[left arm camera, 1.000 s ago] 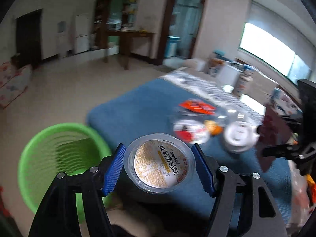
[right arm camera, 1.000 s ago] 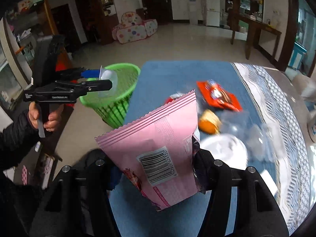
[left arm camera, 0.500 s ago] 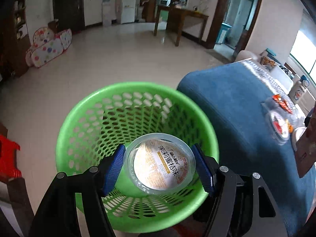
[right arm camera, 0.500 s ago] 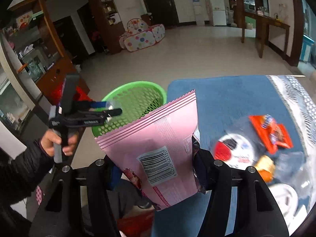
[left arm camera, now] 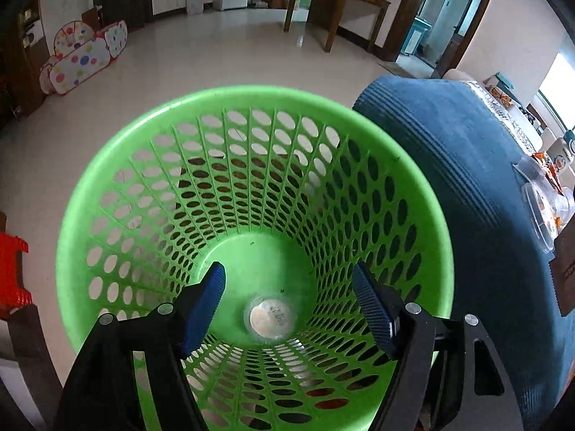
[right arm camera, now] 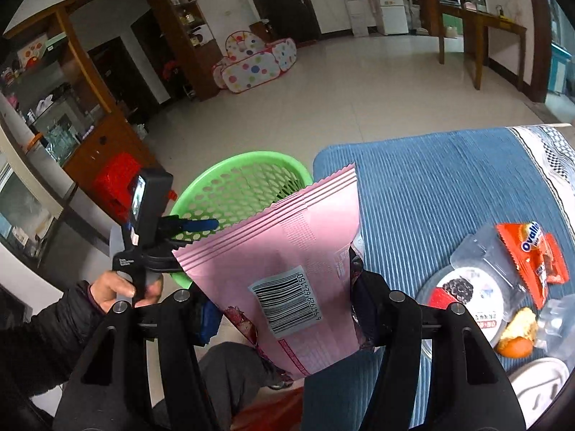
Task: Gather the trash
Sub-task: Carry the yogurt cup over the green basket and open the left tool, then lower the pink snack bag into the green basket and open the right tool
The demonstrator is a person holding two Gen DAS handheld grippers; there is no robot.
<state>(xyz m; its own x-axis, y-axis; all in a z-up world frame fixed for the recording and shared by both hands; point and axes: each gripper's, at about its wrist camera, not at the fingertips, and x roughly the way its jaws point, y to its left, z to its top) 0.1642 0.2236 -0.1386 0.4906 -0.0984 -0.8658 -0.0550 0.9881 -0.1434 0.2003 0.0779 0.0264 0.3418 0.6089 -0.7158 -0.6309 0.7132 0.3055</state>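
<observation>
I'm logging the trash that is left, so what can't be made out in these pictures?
- Right wrist view: white lid cut by the frame edge.
- Right wrist view: the pink snack bag hides part of the green basket.
- Left wrist view: cup label blurred, unreadable.

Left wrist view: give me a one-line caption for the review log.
Open left gripper above the green basket, a sealed cup lying at its bottom beside the blue table.
</observation>
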